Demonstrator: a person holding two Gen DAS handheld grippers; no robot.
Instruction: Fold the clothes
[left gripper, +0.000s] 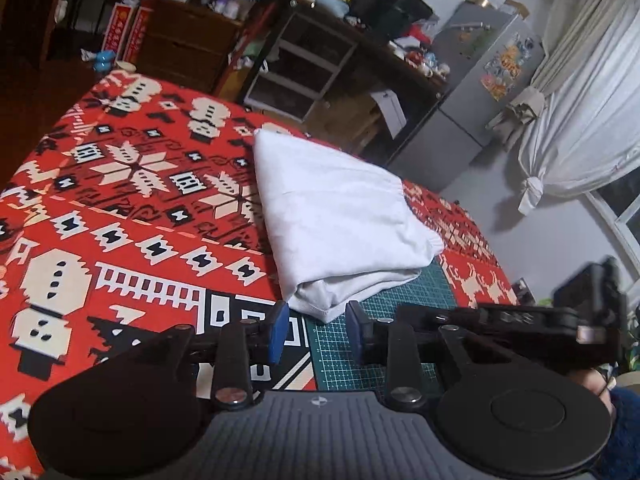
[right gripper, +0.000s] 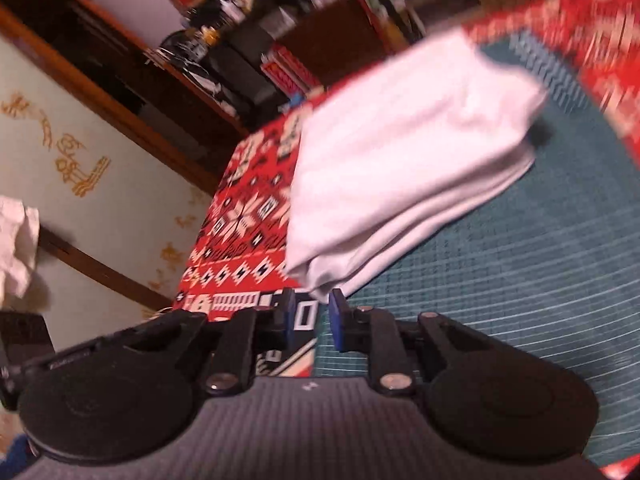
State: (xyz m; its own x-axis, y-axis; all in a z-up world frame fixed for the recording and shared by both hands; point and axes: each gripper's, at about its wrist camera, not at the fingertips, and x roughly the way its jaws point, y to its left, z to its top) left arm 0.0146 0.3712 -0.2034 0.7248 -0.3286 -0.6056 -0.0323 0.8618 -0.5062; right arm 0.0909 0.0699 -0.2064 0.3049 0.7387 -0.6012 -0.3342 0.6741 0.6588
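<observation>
A white garment [left gripper: 340, 224] lies folded into a thick rectangle on the table, partly on a green cutting mat [left gripper: 360, 344]. My left gripper [left gripper: 316, 330] is open and empty, just short of the garment's near corner. In the right wrist view the same garment [right gripper: 400, 168] lies on the mat [right gripper: 520, 280], blurred. My right gripper [right gripper: 312, 318] is open and empty, just short of the garment's near corner. The right gripper's body [left gripper: 552, 320] shows at the right edge of the left wrist view.
A red patterned cloth [left gripper: 120, 200] covers the table. Beyond the far edge stand dark shelves [left gripper: 296, 60], a wooden drawer unit [left gripper: 184, 40] and a grey fridge [left gripper: 472, 80]. A white curtain [left gripper: 580, 120] hangs at the right. A wall [right gripper: 100, 184] lies left of the table.
</observation>
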